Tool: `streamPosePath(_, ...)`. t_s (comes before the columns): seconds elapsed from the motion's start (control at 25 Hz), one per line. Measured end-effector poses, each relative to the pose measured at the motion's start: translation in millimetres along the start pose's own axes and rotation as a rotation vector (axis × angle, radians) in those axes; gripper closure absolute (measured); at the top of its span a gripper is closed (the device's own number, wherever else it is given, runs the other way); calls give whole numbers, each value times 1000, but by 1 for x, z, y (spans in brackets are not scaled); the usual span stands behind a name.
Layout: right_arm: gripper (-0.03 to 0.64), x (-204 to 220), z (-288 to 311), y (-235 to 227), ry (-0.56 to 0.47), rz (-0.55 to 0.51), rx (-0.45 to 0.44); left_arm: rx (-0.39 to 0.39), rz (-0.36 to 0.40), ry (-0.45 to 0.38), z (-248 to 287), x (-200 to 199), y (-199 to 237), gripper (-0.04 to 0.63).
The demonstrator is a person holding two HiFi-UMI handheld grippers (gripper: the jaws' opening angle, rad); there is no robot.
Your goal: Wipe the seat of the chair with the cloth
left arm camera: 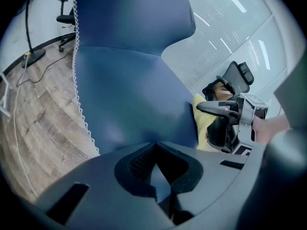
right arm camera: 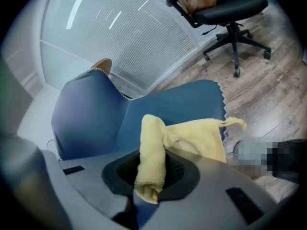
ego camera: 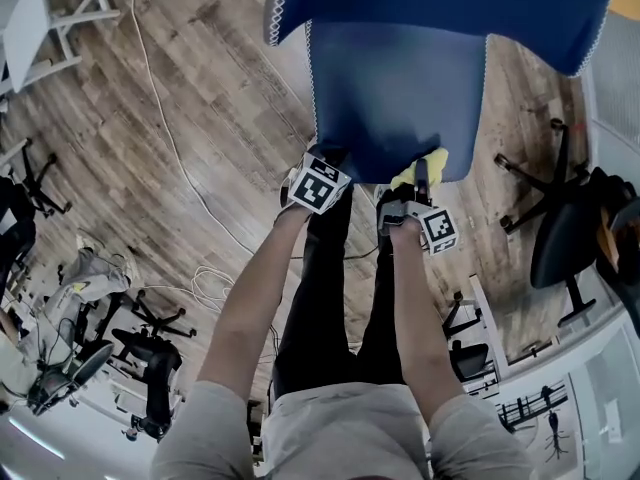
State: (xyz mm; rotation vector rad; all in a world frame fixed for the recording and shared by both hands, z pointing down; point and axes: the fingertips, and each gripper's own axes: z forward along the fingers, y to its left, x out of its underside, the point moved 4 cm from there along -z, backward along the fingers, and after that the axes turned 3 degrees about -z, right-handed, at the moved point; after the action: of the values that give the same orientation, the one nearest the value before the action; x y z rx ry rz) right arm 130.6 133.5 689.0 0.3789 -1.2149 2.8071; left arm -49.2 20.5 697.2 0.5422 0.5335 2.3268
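Now my right fingers (right arm camera: 181,169) clamp the cloth (right arm camera: 151,166) at the near edge of the seat (ego camera: 395,88) ahead; left fingers (left arm camera: 135,162) closed, empty.

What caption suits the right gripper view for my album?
The right gripper, jaws shut on a yellow cloth, at the front edge of the blue chair seat.

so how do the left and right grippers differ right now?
The right gripper has its fingers shut on a rolled fold of the yellow terry cloth; the left gripper has its fingers together with nothing between them. The left gripper sits at the left front corner of the blue padded chair seat, the right gripper further right. Both point at the seat from its front edge.
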Motion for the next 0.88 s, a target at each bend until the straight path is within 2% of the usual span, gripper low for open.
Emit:
streamPosePath(0.2,549,-5,37,31,17,-58,-62,26,19,-19,-1,1,-1,569)
streamPosePath(0.68,548,-18,90,72,86,-142,-137,56,46,-58,-1,-2,-1,569)
streamPosePath(0.8,548,-20,101,78,119,-147,-101,63,43,-60,-1,-1,-2,569)
streamPosePath(0.88,548,-22,107,82,146,-143,-107,69,38,-59,-2,0,-2,569)
